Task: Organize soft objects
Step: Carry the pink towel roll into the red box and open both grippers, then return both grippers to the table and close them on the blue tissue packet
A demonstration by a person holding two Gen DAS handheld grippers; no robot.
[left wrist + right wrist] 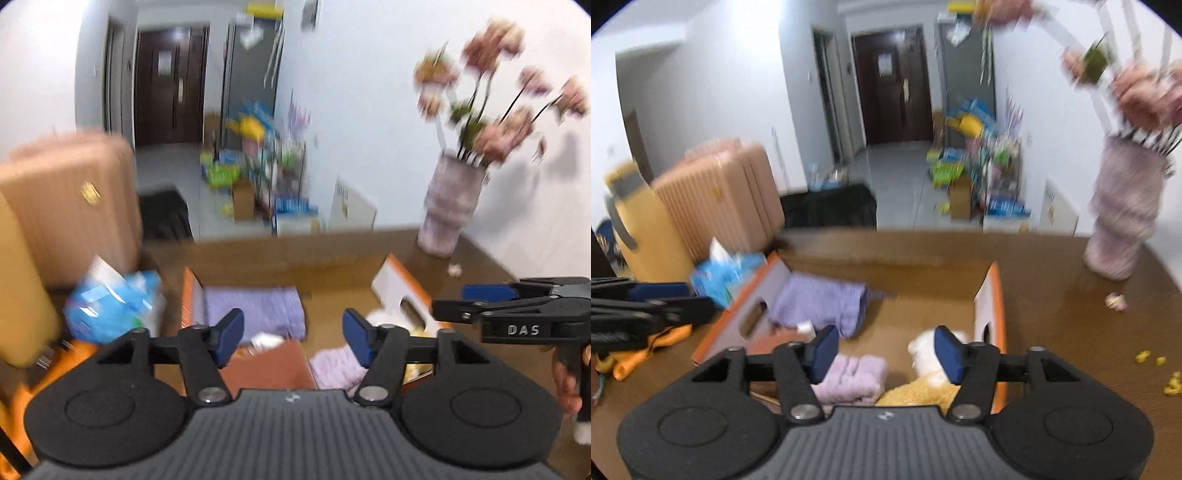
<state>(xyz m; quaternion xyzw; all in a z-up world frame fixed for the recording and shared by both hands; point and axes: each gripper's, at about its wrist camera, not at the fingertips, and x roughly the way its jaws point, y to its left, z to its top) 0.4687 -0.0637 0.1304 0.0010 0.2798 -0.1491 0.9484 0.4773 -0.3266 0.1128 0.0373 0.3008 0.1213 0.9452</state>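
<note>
On the brown table [1052, 295], both tongs [293, 341] [886, 350] gape empty above the box [991, 295].

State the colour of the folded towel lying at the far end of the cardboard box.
Purple, the folded towel shows best in the right wrist view.

Left black two-finger gripper with blue pads [293, 341]: jaws spread wide, nothing between them, held level and pointing forward. Right black two-finger gripper with blue pads [886, 350]: jaws likewise wide apart and empty, level beside the left. Bare hand [567, 384] grips the right gripper's handle; only partly visible.
</note>
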